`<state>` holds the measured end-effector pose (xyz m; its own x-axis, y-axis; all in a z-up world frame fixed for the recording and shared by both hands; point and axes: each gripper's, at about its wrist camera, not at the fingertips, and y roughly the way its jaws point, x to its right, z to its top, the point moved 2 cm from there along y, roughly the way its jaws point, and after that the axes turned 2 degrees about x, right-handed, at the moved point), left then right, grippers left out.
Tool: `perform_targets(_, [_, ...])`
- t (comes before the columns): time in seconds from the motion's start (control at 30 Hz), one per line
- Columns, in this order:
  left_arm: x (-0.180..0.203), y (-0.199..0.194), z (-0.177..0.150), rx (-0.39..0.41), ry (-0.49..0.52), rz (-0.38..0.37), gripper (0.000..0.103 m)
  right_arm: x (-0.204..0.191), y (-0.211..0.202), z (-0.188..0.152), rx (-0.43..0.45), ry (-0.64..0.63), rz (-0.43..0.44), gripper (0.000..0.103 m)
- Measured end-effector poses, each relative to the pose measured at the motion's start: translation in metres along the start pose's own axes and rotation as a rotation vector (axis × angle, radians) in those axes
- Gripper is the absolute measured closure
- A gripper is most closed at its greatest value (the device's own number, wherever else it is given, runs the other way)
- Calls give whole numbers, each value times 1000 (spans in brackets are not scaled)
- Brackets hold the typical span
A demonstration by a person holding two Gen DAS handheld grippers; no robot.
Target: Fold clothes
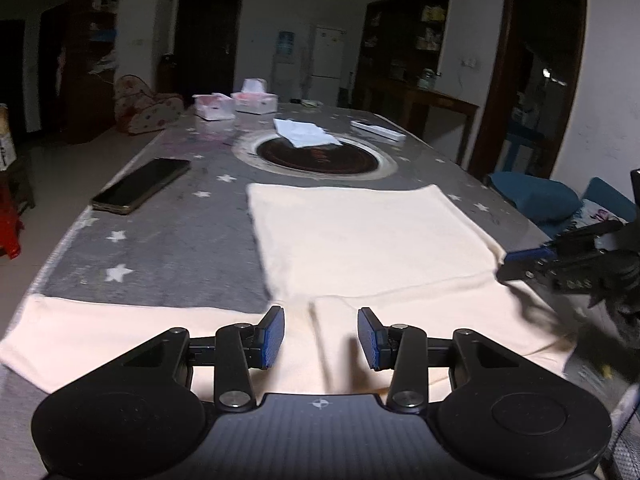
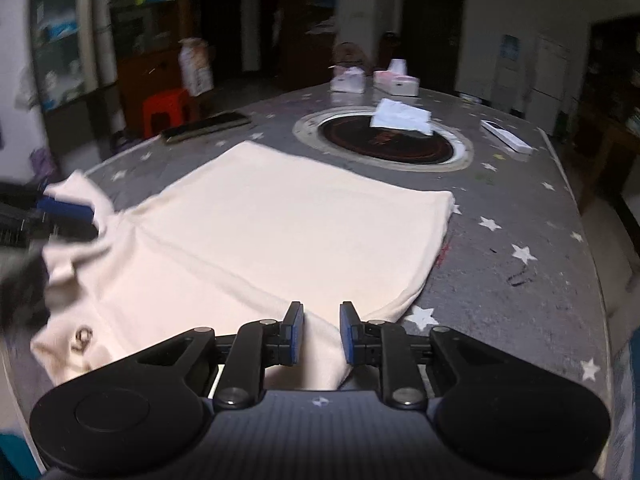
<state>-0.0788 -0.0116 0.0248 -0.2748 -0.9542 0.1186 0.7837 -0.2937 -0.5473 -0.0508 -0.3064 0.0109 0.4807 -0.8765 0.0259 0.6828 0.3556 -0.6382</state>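
Tissue boxes [image 1: 256,102] with tissues protruding

Under my tongs lies a plain cream garment [image 1: 360,240], with a small dark mark [image 2: 82,338] near one corner. My left gripper [image 1: 321,338] and right gripper [image 2: 321,334] are black with blue pads. Beyond them, the tablecloth [image 1: 180,236] is grey with white stars, and a black phone [image 1: 140,190] lies on it.

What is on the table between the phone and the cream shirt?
Nothing: between the phone and the cream shirt only bare grey star-print tablecloth shows in the left wrist view.
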Motion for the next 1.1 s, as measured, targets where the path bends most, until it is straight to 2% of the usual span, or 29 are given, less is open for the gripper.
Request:
perform_targets(0.1, [-10, 0, -1, -9, -12, 25, 60, 2, 0, 1, -11, -66, 19, 78])
perform_targets(0.27, [-22, 7, -9, -41, -30, 51, 60, 3, 8, 4, -54, -172, 70, 79])
perform_targets(0.33, [-24, 9, -12, -48, -33, 56, 60, 4, 9, 5, -64, -192, 82, 85])
perform_targets(0.4, [-26, 10, -15, -50, -30, 61, 60, 4, 7, 6, -68, -215, 86, 100])
perform_targets(0.57, [-27, 10, -15, -51, -25, 69, 60, 2, -8, 4, -58, -261, 50, 102])
perform_targets(0.8, [-26, 11, -16, -50, -16, 78, 59, 15, -22, -10, -49, -209, -36, 103])
perform_targets(0.93, [-26, 12, -14, -55, -9, 83, 59, 27, -25, -15, -28, -130, -48, 102])
perform_targets(1.1, [-16, 7, -3, -42, -12, 66, 60, 17, -45, -10, 25, -92, 13, 96])
